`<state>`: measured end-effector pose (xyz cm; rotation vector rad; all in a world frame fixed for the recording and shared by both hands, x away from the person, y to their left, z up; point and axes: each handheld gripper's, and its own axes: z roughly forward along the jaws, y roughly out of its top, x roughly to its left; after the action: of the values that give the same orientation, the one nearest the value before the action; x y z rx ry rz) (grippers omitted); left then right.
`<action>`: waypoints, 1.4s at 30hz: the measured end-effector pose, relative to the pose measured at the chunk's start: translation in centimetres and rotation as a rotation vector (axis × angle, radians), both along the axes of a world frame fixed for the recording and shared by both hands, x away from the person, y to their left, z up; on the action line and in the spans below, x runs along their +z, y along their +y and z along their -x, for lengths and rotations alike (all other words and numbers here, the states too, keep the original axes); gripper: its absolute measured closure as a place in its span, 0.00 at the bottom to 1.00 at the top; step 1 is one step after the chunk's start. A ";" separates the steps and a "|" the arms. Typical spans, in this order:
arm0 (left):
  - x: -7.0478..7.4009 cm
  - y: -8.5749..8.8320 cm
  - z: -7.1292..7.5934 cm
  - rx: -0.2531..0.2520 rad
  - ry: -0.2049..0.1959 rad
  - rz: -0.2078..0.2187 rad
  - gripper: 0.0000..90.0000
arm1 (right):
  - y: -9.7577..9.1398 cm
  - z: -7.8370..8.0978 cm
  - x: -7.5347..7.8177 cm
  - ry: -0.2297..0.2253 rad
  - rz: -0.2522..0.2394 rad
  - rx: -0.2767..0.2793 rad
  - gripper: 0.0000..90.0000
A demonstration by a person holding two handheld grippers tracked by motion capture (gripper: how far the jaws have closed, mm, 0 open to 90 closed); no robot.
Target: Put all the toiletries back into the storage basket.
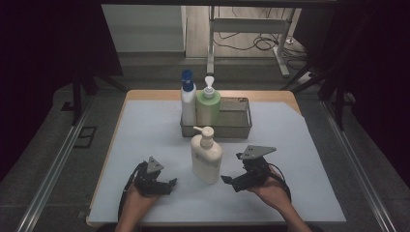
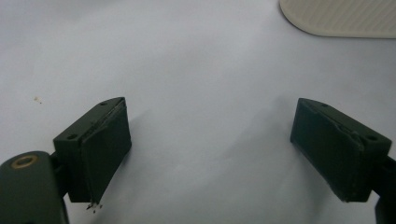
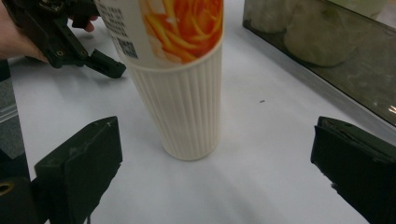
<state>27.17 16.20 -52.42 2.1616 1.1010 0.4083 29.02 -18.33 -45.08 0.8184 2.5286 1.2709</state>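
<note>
1. Cream plastic pump bottle with ribbed lower body [image 1: 207,155] stands upright on the pale blue-white table sheet [image 1: 145,125], between the 2 grippers, touched by neither.
2. Right gripper [image 1: 227,180]: released, jaws spread wide, nothing between them. Held in the person's right hand [image 1: 271,191], low over the sheet, jaws aimed left toward the bottle's base; bottle is just ahead of the jaws, near but apart.
3. Left gripper [image 1: 170,183]: released too, jaws wide apart over bare sheet, held in the person's left hand [image 1: 138,200]. Bottle sits ahead and to its right; in the left gripper view only the ribbed cream base edge [image 2: 338,18] shows at the top right corner.
4. Label on the bottle: right gripper view shows an orange swirl graphic [image 3: 187,25] on white, a block of small dark print and a square code beside it. Text is too blurred to read, no brand legible.
5. Beyond the bottle, farther from both grippers: grey metal rectangular tray [image 1: 237,126]. Inside at its left end stand a white bottle with blue cap [image 1: 187,99] and a green bottle with white pump [image 1: 208,104], side by side, touching or nearly so. No writing legible on either.
6. In the right gripper view the tray wall [image 3: 327,56] runs along the upper right, ahead and right of the jaws; the left gripper [image 3: 105,65] shows at the upper left, past the bottle.
</note>
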 end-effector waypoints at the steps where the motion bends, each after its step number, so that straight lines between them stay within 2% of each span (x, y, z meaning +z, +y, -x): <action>1: 0.0 0.0 0.0 0.000 0.000 0.000 0.13 | 0.0 0.0 0.0 0.000 0.000 0.000 0.03; 13: 0.0 0.0 0.0 0.000 0.000 0.000 0.13 | 1.8 -0.2 0.9 0.006 -0.005 0.018 0.07; 26: 0.0 0.0 0.0 0.001 0.000 0.001 0.13 | 4.0 -0.5 2.4 -0.019 0.009 0.015 0.14; 42: 0.0 0.0 0.0 -0.001 0.001 0.000 0.13 | 6.1 -1.3 3.1 -0.028 0.011 -0.002 0.19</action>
<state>27.17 16.21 -52.41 2.1628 1.1010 0.4067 30.36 -12.26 -41.98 0.7944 2.5099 1.2581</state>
